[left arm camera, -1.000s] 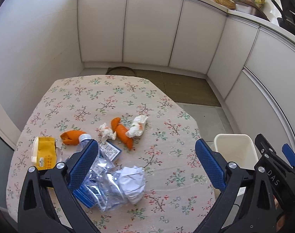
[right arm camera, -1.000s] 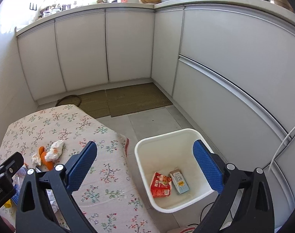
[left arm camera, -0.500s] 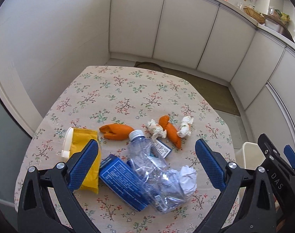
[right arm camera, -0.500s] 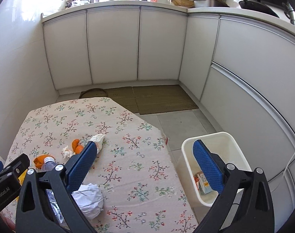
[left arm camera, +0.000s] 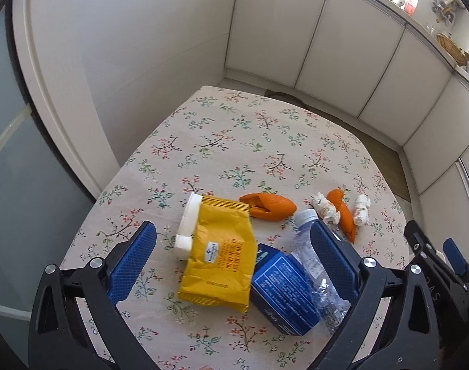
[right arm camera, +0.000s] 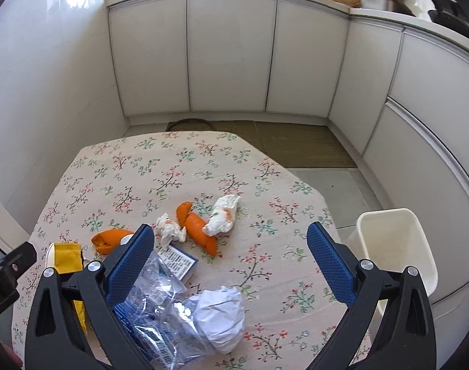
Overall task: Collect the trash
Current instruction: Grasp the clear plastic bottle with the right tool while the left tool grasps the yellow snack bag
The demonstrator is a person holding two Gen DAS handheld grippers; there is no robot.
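trash lies strewn across the near half of the floral tablecloth (left arm camera: pixel 234 141), none of it gripped yet. going left to right: the yellow snack bag (left arm camera: pixel 222 259) lies flat with a white tube (left arm camera: pixel 189 215) tucked along its left edge, and the left gripper (left arm camera: pixel 231 265) hovers right over it, jaws wide apart and holding nothing, which looks like lining up for that bag. touching the bag's right side is a blue carton (left arm camera: pixel 283 293) with a crushed clear bottle (left arm camera: pixel 311 262) lying over it. beyond them sit an orange peel (left arm camera: pixel 269 206), then a second peel (right arm camera: pixel 197 228) flanked by two stained tissues (right arm camera: pixel 222 215). a crumpled white paper (right arm camera: pixel 219 317) rests at the bottle's right end, just below the right gripper (right arm camera: pixel 231 262), whose jaws also stand open and empty. the white bin (right arm camera: pixel 397 252) waits on the floor just past the table's right edge, handy for drops.
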